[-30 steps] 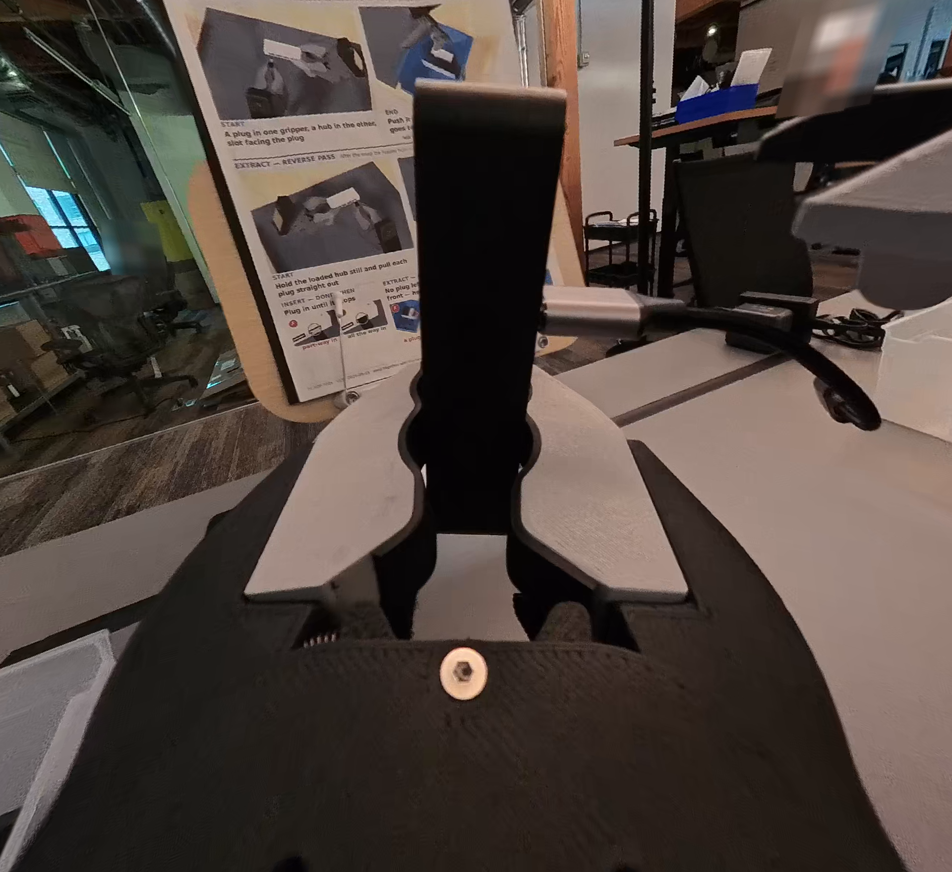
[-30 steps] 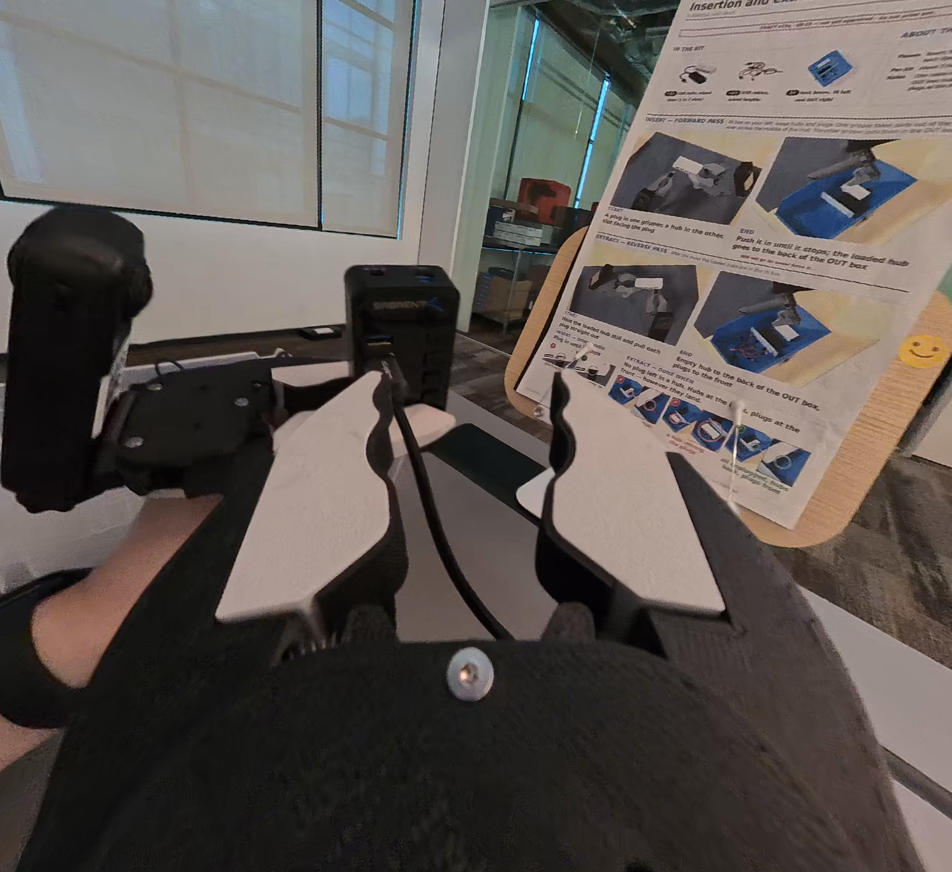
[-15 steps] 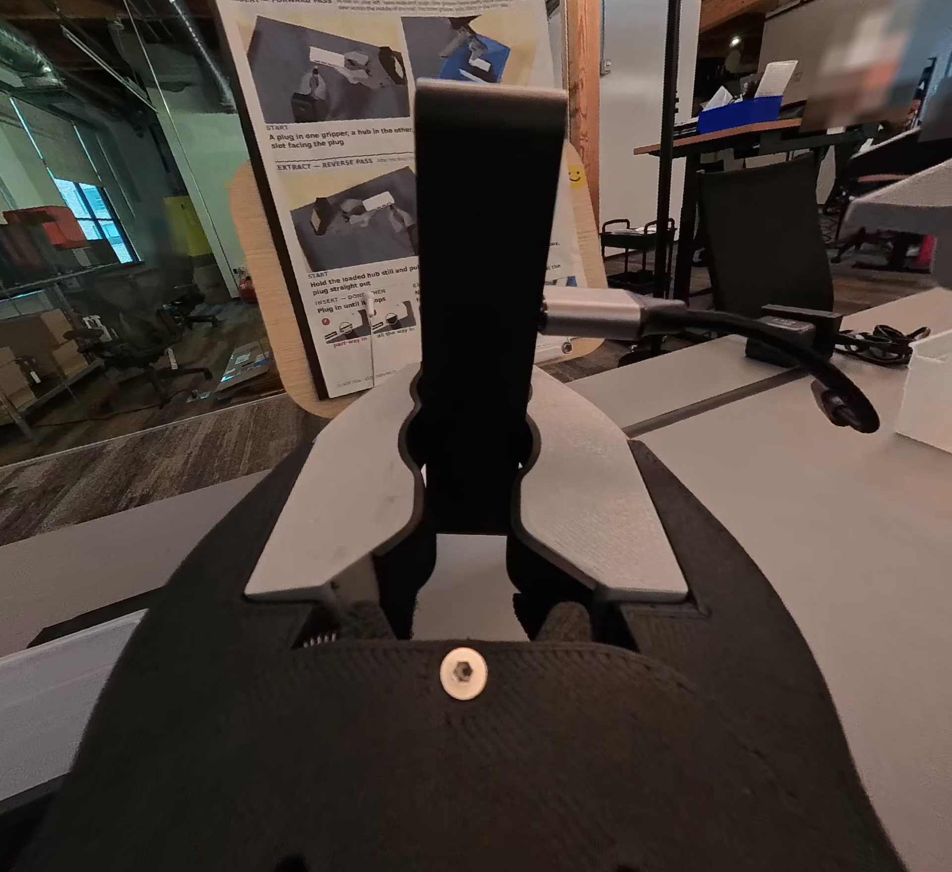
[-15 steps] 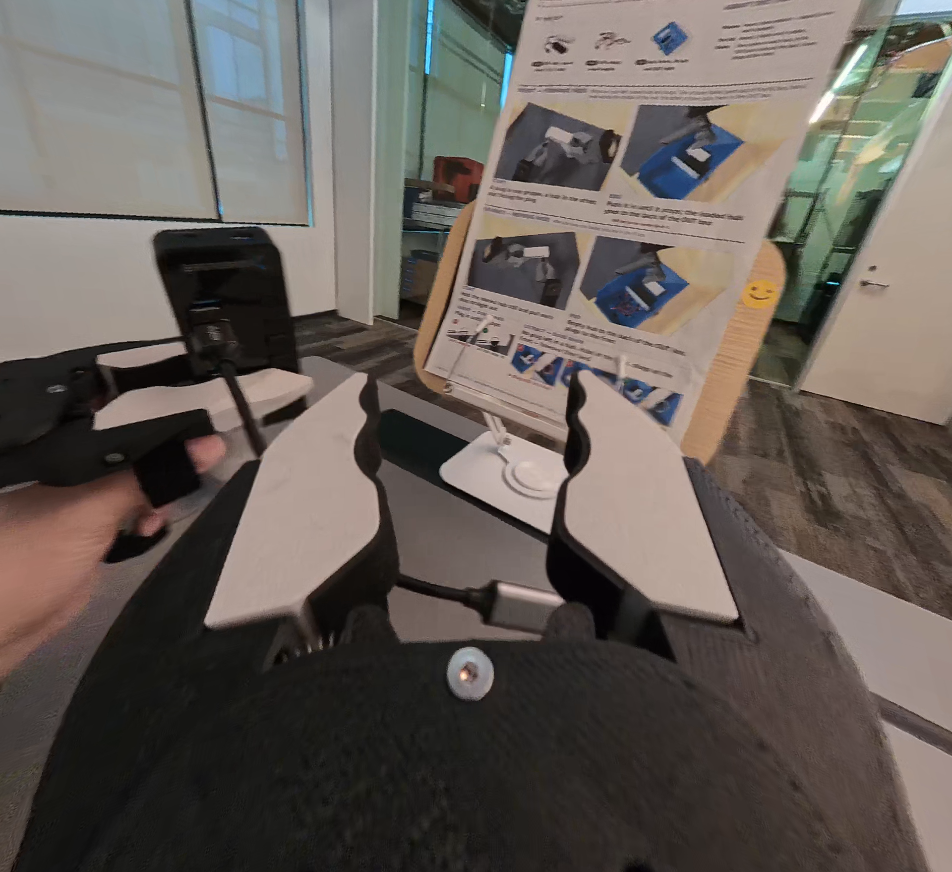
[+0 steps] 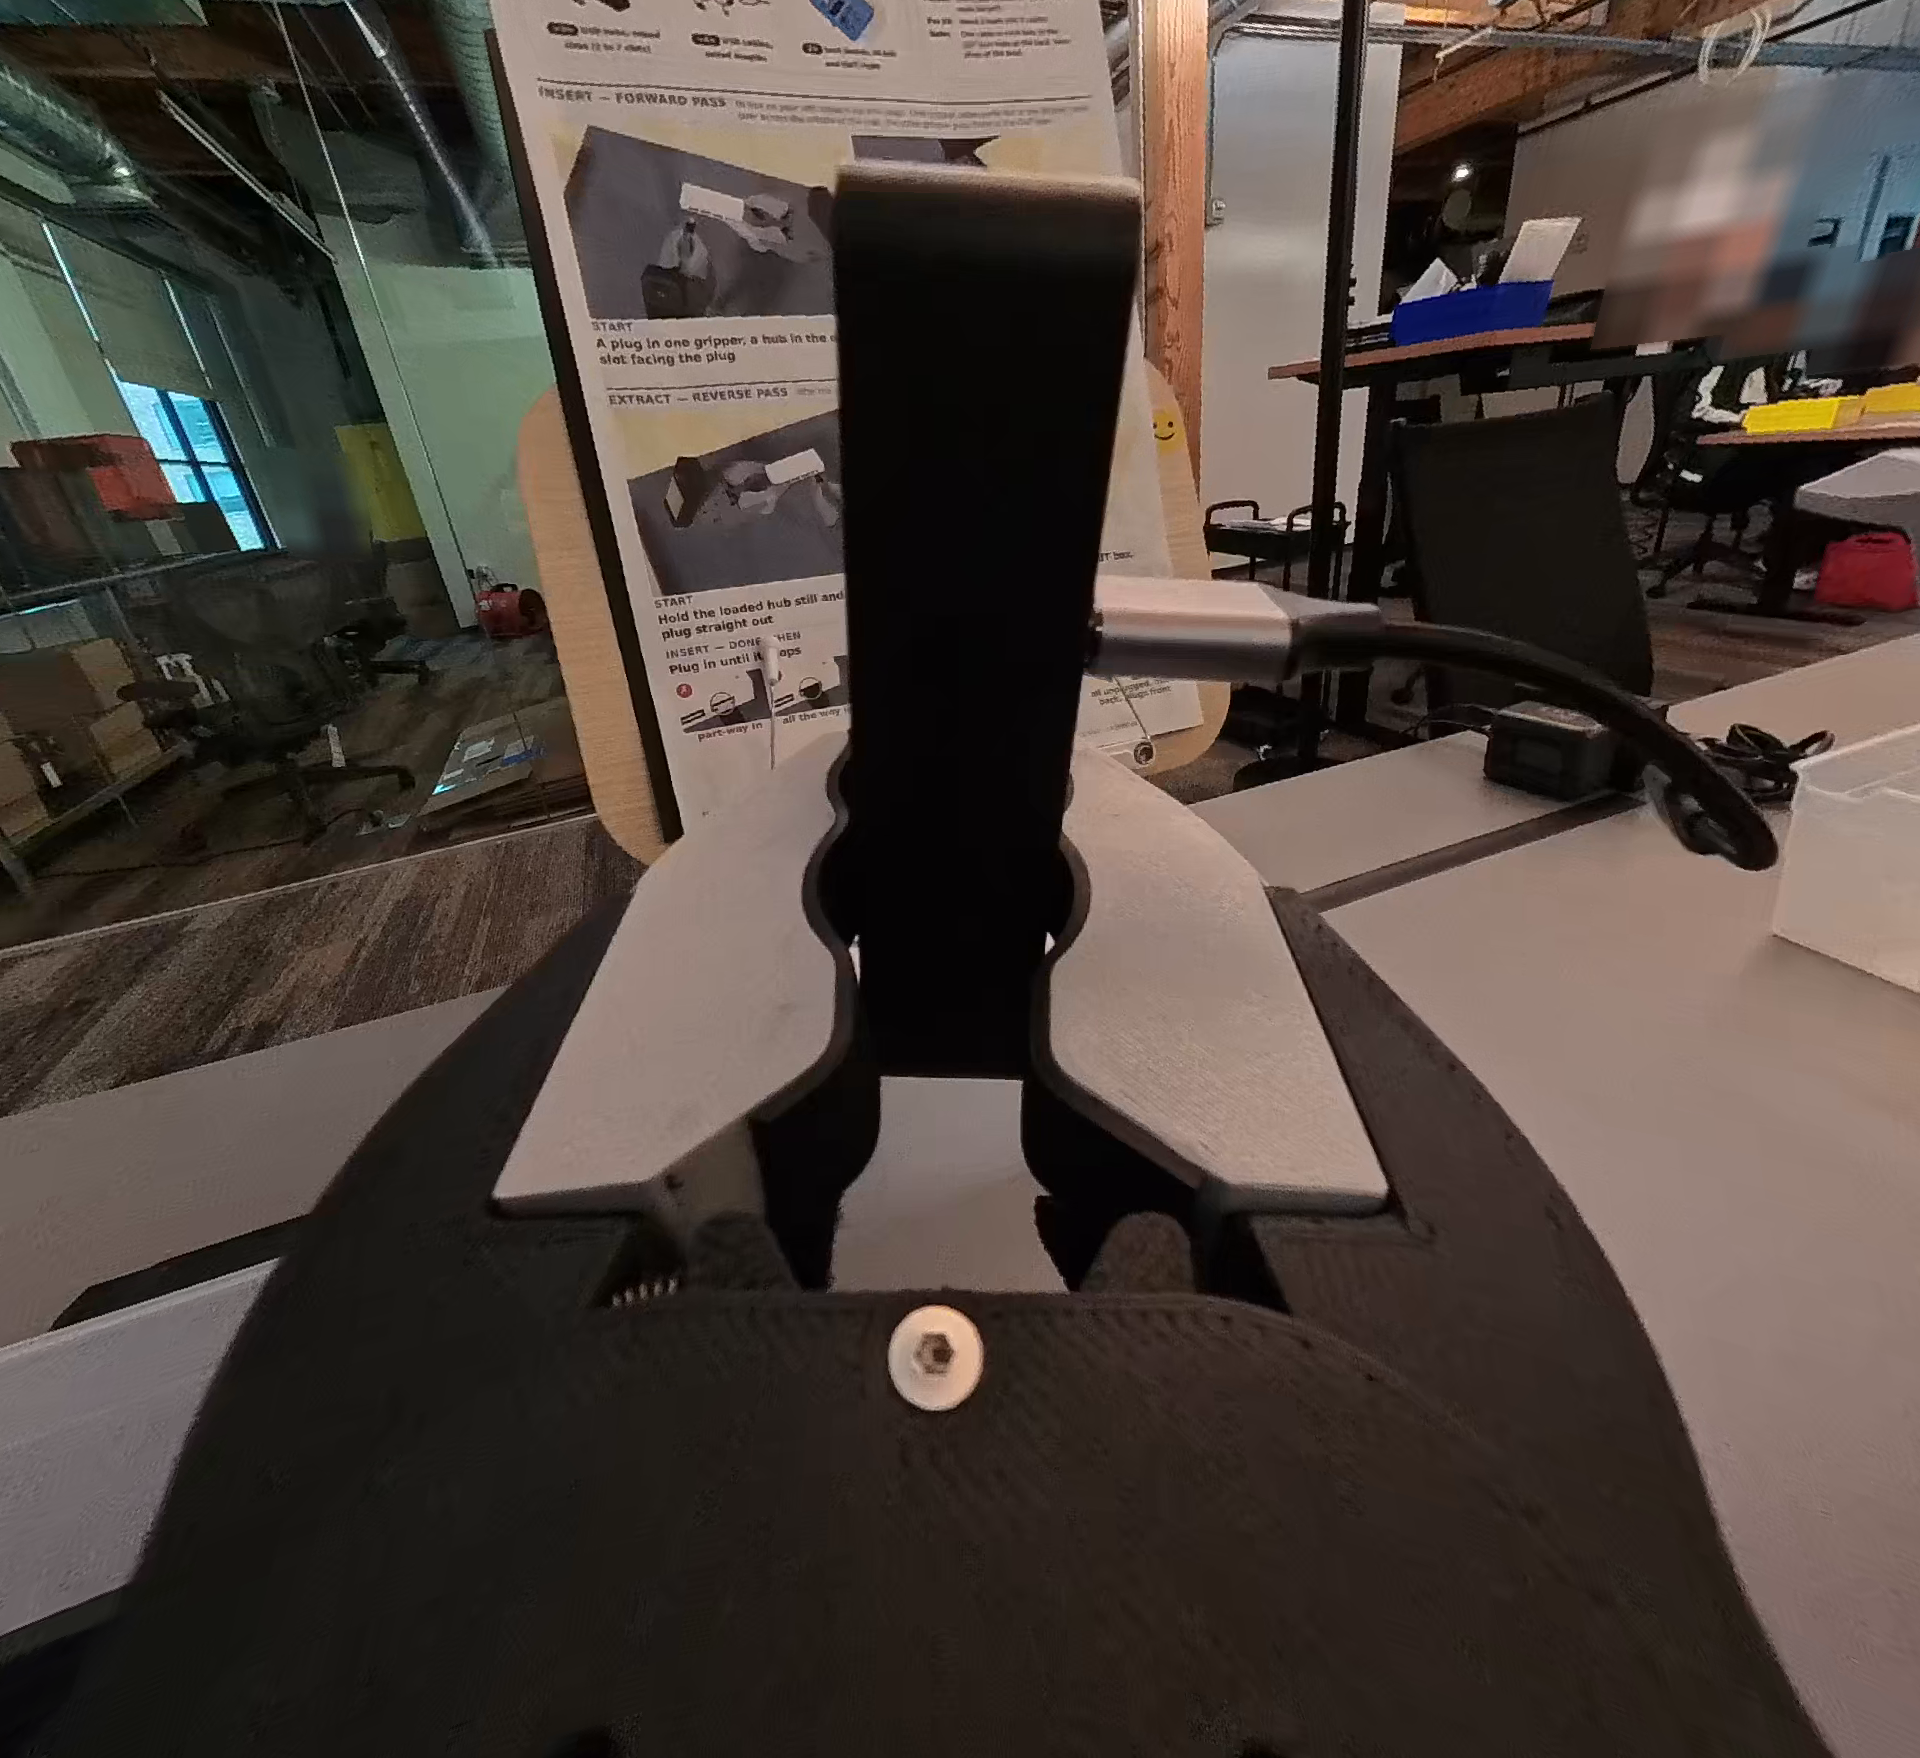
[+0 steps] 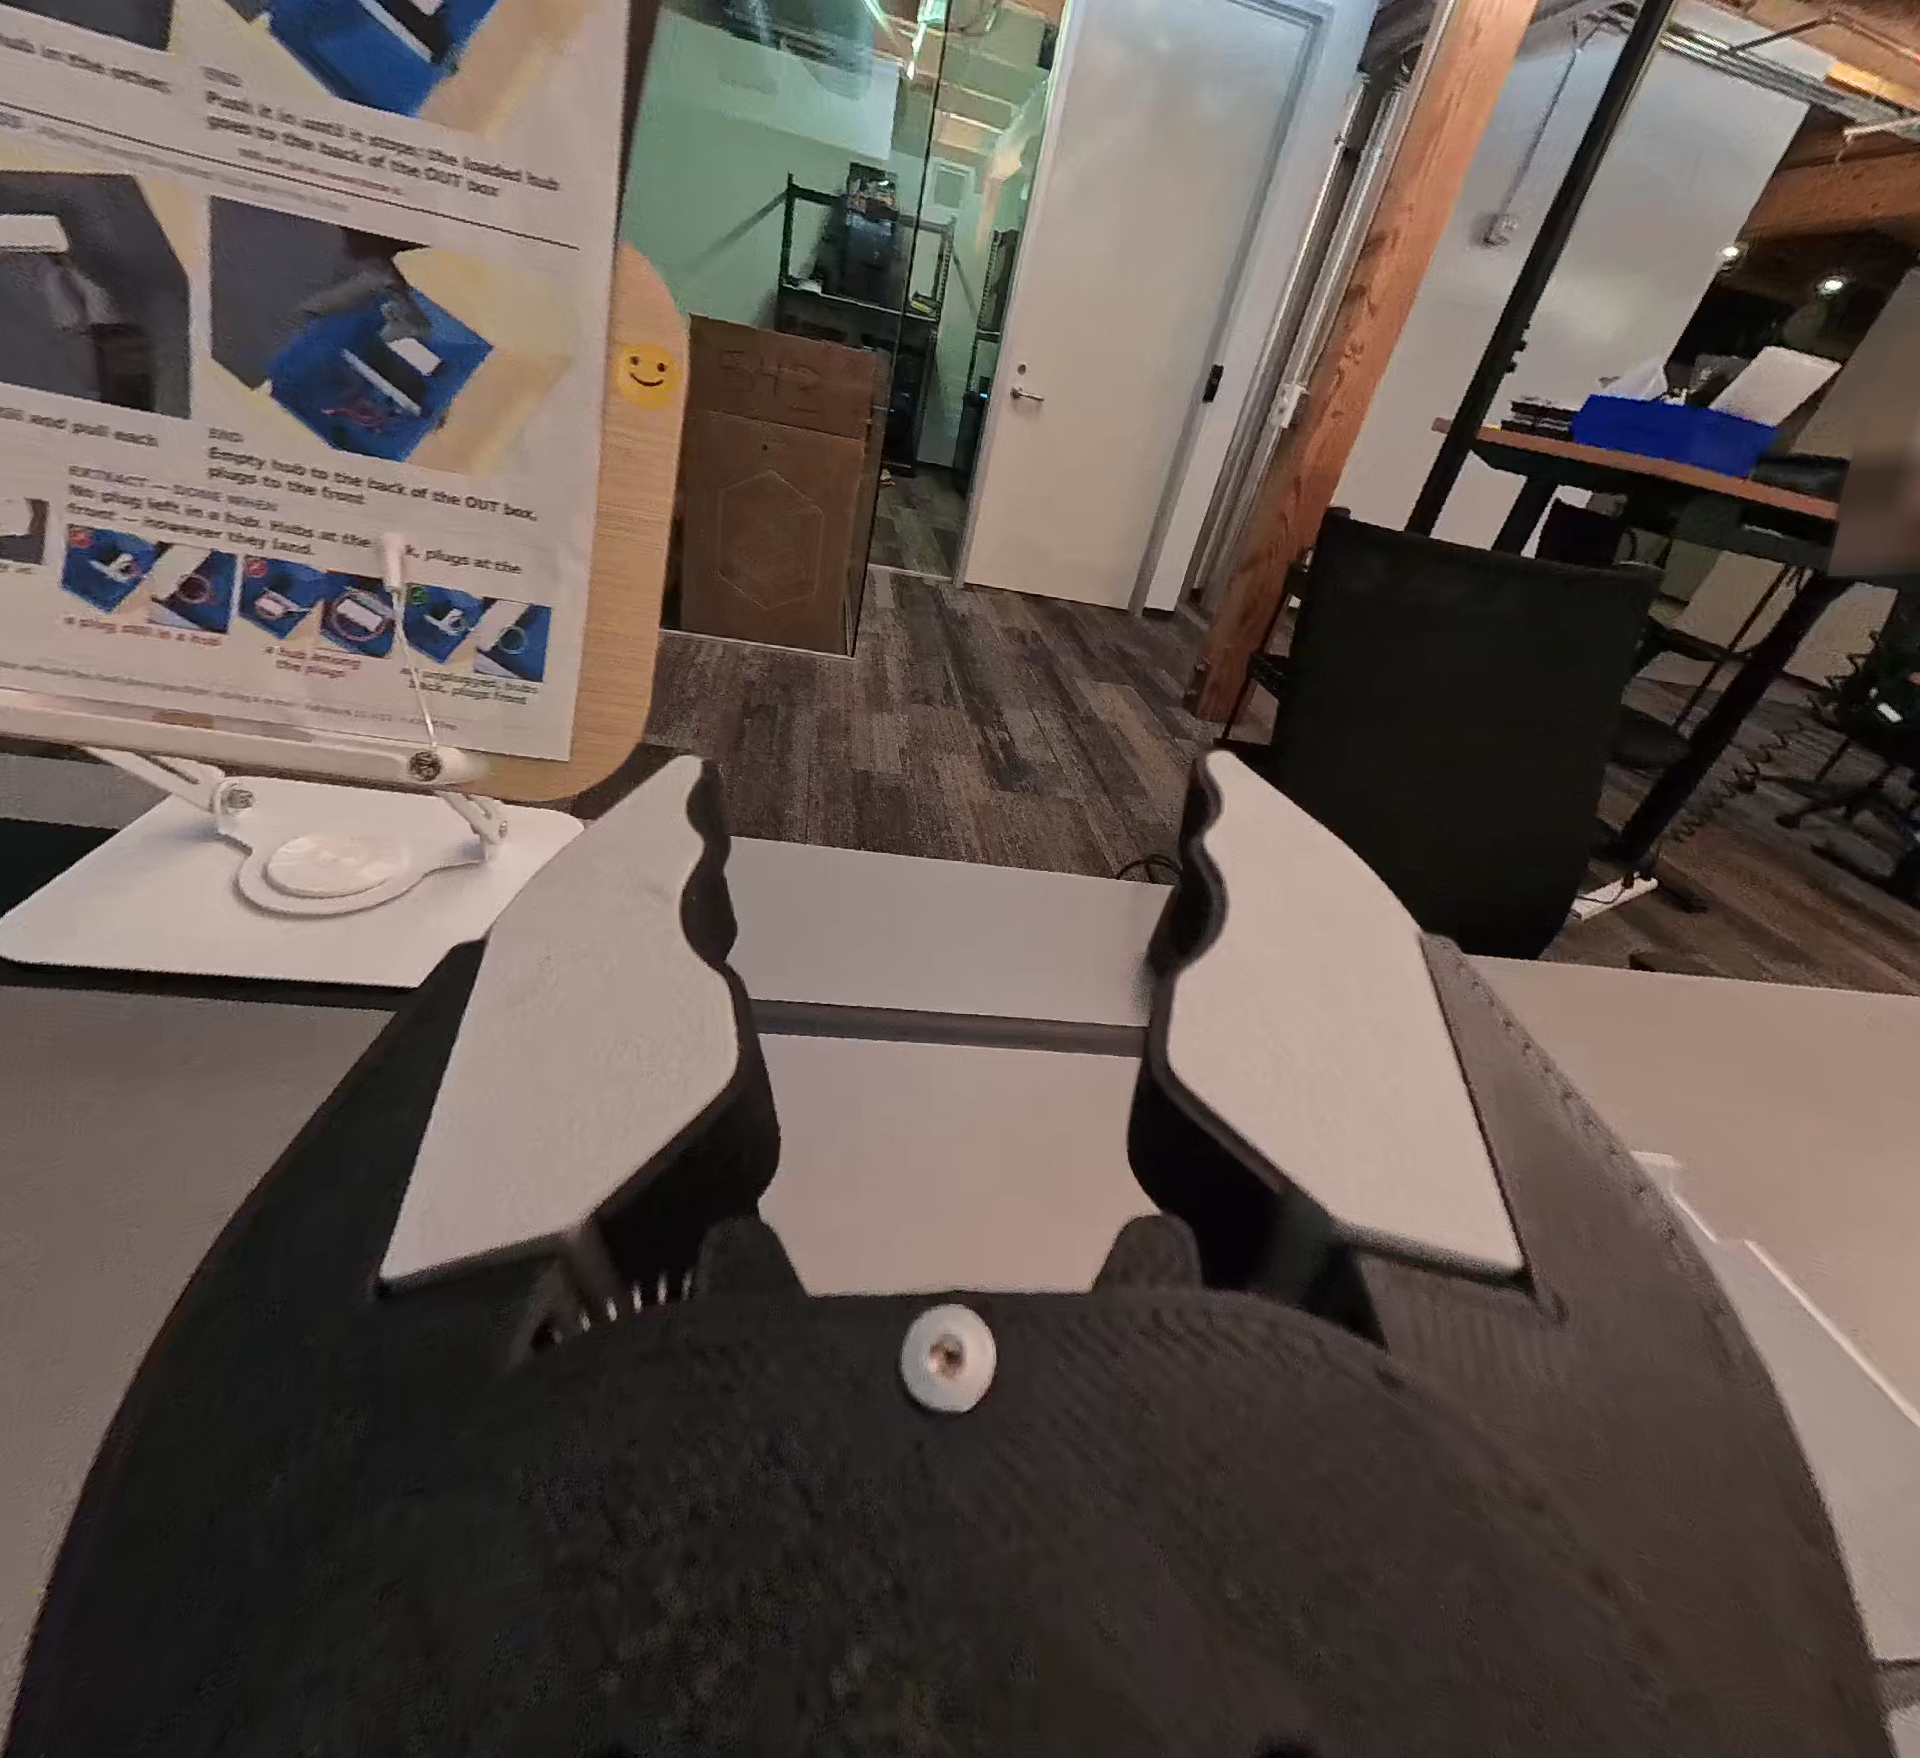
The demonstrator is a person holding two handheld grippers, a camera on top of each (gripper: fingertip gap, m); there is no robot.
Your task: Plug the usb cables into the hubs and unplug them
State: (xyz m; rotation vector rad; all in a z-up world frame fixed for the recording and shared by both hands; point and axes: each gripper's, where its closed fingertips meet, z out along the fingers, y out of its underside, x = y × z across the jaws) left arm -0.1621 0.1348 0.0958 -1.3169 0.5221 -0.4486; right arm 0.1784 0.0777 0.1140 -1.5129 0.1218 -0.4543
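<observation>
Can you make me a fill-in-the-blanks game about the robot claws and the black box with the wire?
1. The black hub is held by the ____ gripper.
2. The silver plug goes into the hub's ____ side.
3. The right gripper is open and holds ____.
4. The sticker on the wooden board is a yellow ____ face.

Missing words: left; right; nothing; smiley

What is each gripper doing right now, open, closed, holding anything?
Left gripper: closed on the black hub, with a usb cable plugged into its right side.
Right gripper: open, nothing between its fingers.
</observation>
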